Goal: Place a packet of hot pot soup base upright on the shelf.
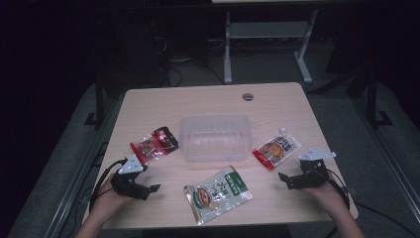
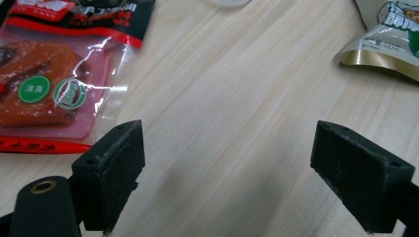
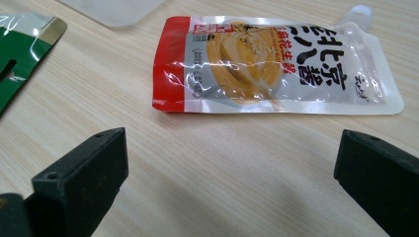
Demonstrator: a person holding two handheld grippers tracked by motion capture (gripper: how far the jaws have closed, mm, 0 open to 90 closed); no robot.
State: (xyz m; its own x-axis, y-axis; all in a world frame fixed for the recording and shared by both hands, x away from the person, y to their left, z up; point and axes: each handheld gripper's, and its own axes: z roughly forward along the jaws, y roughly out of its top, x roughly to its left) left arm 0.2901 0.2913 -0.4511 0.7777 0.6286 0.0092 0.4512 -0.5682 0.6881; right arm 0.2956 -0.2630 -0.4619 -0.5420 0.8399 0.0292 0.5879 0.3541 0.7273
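Resting low on the desk [image 1: 277, 99], the left gripper [image 1: 153, 189] held its fingers [image 2: 111, 173] wide apart and empty, left of the clear tub [image 1: 215, 139], probably ready for the red-and-black packet [image 1: 154, 145] just beyond it. The tub held nothing. In front of the tub lay the green pouch [image 1: 218, 194]. Right of the tub, the right gripper [image 1: 284, 177] gaped, empty, facing the spouted sauce pouch [image 1: 276, 148].

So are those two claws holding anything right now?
Nothing. The left gripper and the right gripper both stand open over bare table, short of the pouches.
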